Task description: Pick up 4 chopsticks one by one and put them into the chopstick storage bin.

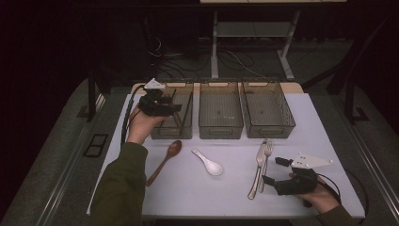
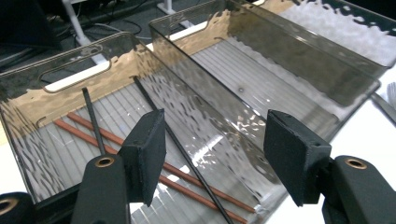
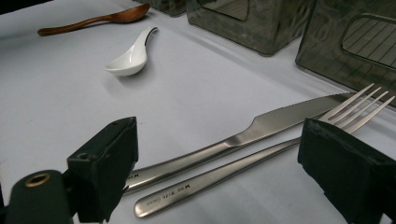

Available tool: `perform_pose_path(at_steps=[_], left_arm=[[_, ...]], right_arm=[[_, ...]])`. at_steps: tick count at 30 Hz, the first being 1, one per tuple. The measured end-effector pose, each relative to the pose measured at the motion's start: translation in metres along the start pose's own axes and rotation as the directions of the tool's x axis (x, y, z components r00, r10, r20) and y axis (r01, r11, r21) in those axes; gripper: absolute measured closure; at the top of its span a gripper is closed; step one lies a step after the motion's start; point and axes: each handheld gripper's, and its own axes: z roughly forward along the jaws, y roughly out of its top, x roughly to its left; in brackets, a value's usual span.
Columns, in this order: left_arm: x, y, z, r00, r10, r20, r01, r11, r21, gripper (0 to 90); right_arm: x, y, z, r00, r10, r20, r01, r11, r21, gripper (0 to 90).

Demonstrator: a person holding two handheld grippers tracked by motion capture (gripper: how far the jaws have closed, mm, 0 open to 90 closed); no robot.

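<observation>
My left gripper point(image 2: 210, 154) over left bin point(image 2: 28, 135), jaws spread, nothing pinched, no contact. Black chopsticks point(image 2: 182, 158) and reddish-brown chopsticks point(image 2: 88, 127) lie inside that bin, black ones leaning on wall. My right gripper point(image 3: 219, 172) low over table point(image 3: 70, 93), jaws wide apart, straddling knife point(image 3: 261, 126) and fork point(image 3: 280, 147) handles, touching neither.
</observation>
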Motion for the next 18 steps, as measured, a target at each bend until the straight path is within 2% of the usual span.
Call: perform_pose_path(at_steps=[5,7,9,13,18], left_arm=[[-0.011,-0.007,-0.006,0.9999,0.004,0.013,-0.004,0.9998,-0.019,36.2],[-0.014,-0.01,-0.009,0.9996,0.018,0.021,-0.018,0.9998,-0.006,35.6],[-0.019,-0.015,-0.009,0.999,0.008,0.044,-0.007,0.9998,-0.02,34.3],[-0.028,-0.024,-0.012,0.9965,0.034,0.076,-0.032,0.9992,-0.023,30.7],[-0.04,-0.036,-0.016,0.9943,0.055,0.092,-0.053,0.9983,-0.026,28.8]], right_arm=[[0.0,0.0,0.0,1.0,-0.003,0.001,0.003,1.0,0.001,12.5],[0.0,0.0,0.0,1.0,-0.003,0.001,0.003,1.0,0.0,12.5],[0.0,0.0,0.0,1.0,-0.003,0.001,0.003,1.0,0.0,12.5],[0.0,0.0,0.0,1.0,-0.003,0.002,0.003,1.0,0.003,12.5],[0.0,0.0,0.0,1.0,-0.003,0.003,0.003,1.0,0.004,12.5]])
